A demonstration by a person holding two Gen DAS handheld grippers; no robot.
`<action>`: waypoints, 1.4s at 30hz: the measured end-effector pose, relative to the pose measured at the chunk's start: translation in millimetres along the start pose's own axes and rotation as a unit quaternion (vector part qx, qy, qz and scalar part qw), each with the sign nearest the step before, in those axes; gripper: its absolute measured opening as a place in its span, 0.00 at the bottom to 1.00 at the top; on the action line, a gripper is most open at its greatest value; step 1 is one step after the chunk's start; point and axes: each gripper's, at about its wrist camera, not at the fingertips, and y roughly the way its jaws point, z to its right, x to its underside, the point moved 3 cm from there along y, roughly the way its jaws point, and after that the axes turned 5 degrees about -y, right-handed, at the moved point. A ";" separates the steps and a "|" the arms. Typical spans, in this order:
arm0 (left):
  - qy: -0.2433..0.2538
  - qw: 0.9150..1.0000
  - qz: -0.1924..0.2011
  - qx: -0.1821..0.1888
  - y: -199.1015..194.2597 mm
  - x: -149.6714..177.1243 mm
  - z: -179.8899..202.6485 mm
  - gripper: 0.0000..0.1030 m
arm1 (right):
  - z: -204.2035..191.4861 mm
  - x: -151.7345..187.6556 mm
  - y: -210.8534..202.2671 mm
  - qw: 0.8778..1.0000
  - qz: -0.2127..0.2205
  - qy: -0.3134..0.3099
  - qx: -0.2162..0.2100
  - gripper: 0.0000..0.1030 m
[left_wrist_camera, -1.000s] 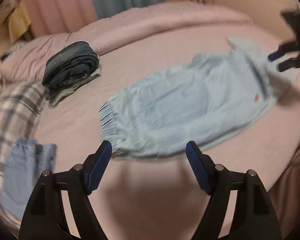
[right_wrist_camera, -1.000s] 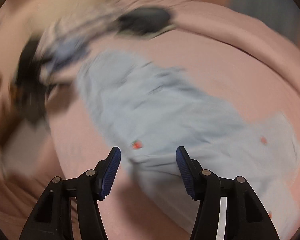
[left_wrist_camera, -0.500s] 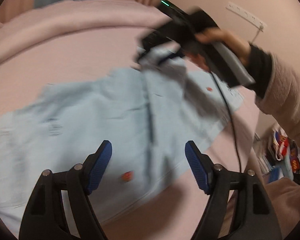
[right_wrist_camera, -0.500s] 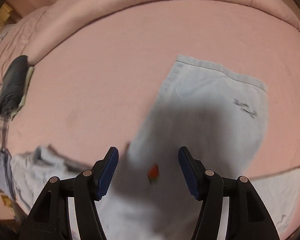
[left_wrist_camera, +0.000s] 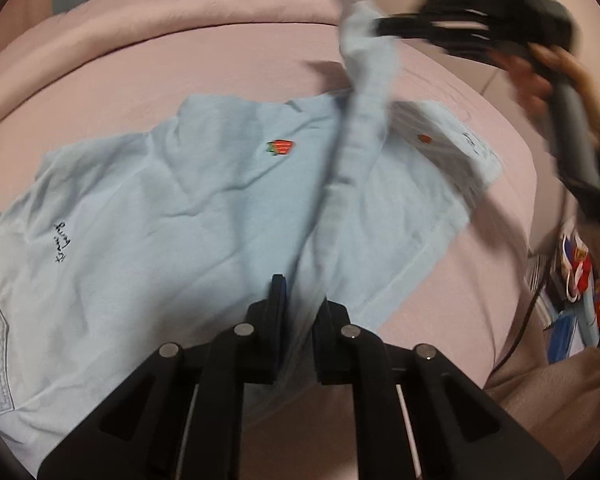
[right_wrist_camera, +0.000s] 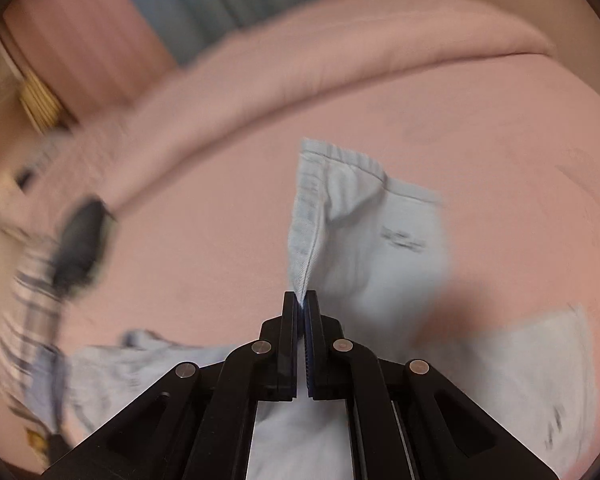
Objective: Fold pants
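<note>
Light blue pants with small red embroidered patches lie spread on the pink bed. My left gripper is shut on a fold of the pants at their near edge. My right gripper is shut on the waistband edge of the pants and holds it lifted off the bed. In the left wrist view the right gripper shows at the top right, with a ridge of cloth stretched between the two grippers.
A dark folded garment lies on a plaid cloth at the left of the bed. A rolled pink duvet runs along the far side. Colourful items lie on the floor off the bed's right edge.
Both grippers went from open to shut on the pants. The right gripper has lifted the waistband edge, and the left has closed in on the near fold.
</note>
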 end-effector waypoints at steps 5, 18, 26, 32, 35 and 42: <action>0.033 0.999 -0.004 -0.021 2.2 -0.3 16.5 0.11 | 51.7 64.9 -57.7 0.996 0.047 0.078 0.014 0.04; 0.060 0.996 -0.016 -0.066 24.8 -10.1 29.9 0.10 | 122.6 112.1 -29.1 0.964 0.061 0.257 -0.036 0.45; 0.070 0.997 0.002 -0.045 12.8 -17.6 40.8 0.07 | 128.5 94.7 -55.5 0.968 0.097 0.231 -0.010 0.04; 0.112 0.992 -0.027 -0.060 36.3 -16.2 52.6 0.07 | 134.6 112.4 -79.9 0.978 0.097 0.178 0.054 0.04; 0.112 0.992 -0.029 -0.058 36.5 -17.9 53.7 0.10 | 156.2 133.1 -56.5 0.972 0.052 0.222 0.062 0.04; 0.090 0.994 -0.017 -0.065 8.6 -20.1 40.0 0.48 | 141.4 108.8 -89.0 0.967 0.081 0.173 0.169 0.50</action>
